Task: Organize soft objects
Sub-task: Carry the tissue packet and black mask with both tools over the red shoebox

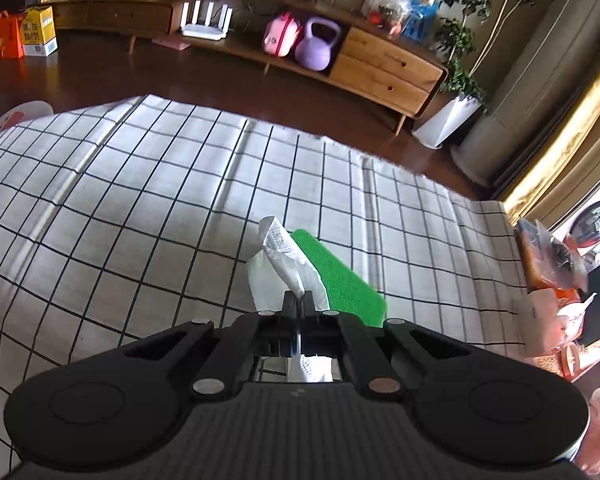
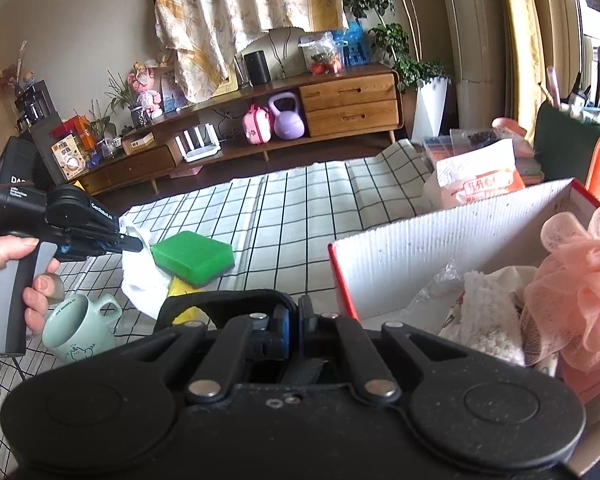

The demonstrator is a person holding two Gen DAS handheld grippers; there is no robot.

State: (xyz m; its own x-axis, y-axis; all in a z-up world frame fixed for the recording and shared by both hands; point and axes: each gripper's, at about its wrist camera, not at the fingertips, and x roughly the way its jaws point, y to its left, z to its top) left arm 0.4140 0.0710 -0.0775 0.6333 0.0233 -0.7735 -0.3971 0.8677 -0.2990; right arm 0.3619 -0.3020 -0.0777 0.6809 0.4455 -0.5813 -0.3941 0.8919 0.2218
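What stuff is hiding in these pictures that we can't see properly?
- Yellow thing, right wrist view: mostly covered by the white tissue and green sponge.
- Box contents, right wrist view: cut off by the picture edge, under the peach bath pouf.
- Mug, right wrist view: inside faces away.
- Green sponge's near end, left wrist view: behind the left tongs.

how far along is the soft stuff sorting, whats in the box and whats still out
Done: the box already holds a pink bath pouf and a white fluffy cloth. In hand: the left gripper has its jaws shut on the white tissue. Left: the green sponge still lies on the checked cloth.
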